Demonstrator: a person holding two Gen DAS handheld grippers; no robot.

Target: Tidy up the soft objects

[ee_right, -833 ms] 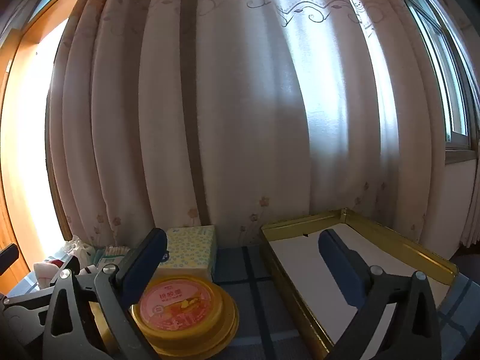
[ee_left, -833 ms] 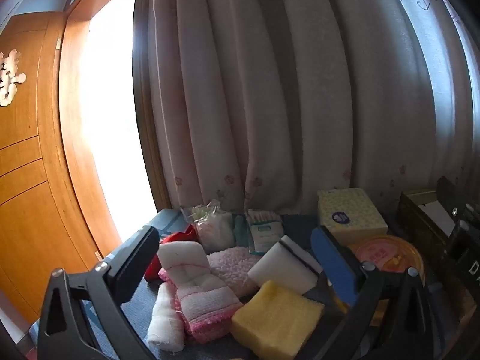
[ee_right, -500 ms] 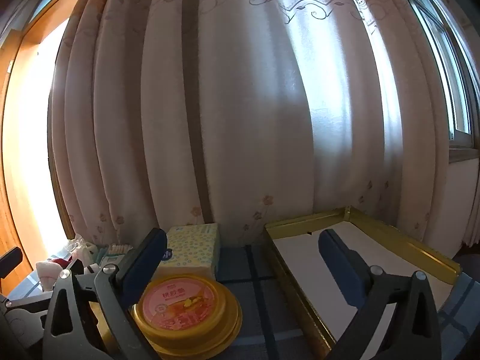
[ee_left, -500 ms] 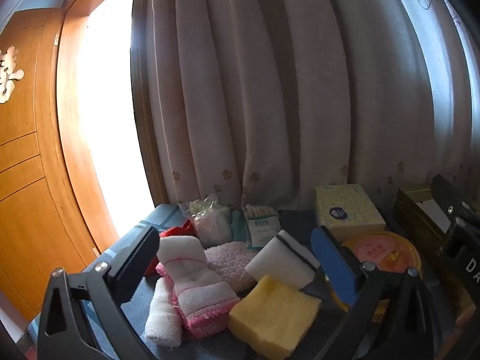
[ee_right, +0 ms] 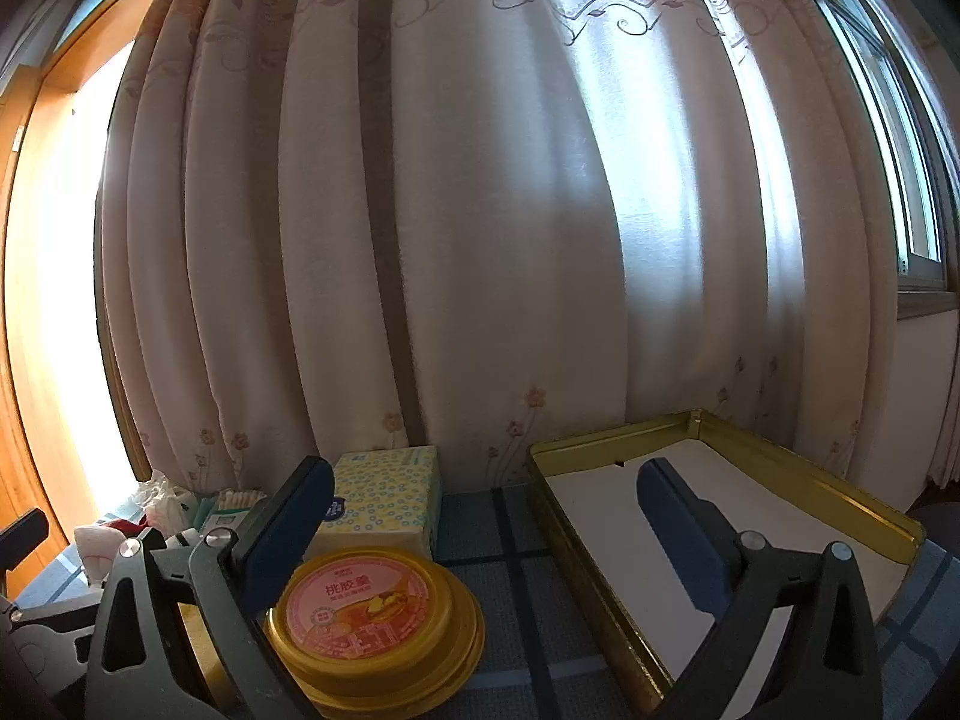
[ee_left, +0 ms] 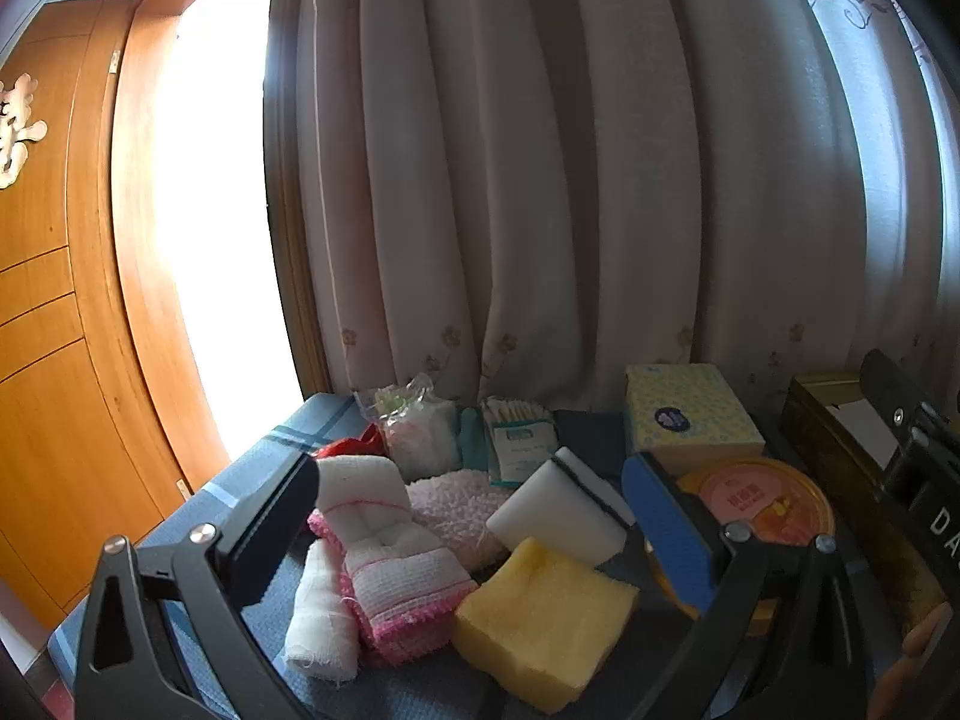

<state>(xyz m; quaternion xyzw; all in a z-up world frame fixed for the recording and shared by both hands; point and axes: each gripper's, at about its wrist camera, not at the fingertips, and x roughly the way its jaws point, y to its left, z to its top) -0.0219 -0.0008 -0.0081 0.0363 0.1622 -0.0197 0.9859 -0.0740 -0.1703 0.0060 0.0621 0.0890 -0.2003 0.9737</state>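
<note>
In the left wrist view my left gripper [ee_left: 474,516] is open and empty above a pile of soft things: a yellow sponge [ee_left: 543,618], a white sponge [ee_left: 555,516], a pink-and-white folded cloth [ee_left: 390,558], a white rolled cloth [ee_left: 321,621] and a fluffy pink cloth [ee_left: 459,510]. In the right wrist view my right gripper [ee_right: 480,516] is open and empty, between a round yellow tin [ee_right: 372,618] and a gold tray [ee_right: 774,462] with a white bottom.
A yellow patterned tissue pack [ee_left: 684,414] [ee_right: 378,504] stands by the curtain [ee_right: 480,210]. Cotton swabs [ee_left: 516,438] and a clear bag [ee_left: 417,426] lie at the back. The yellow tin [ee_left: 759,504] and tray edge [ee_left: 834,420] are right of the pile. A wooden door [ee_left: 42,300] is at left.
The left gripper's view has tilted slightly, so the pile sits a little lower and closer. The right gripper has barely shifted. Both stay open.
</note>
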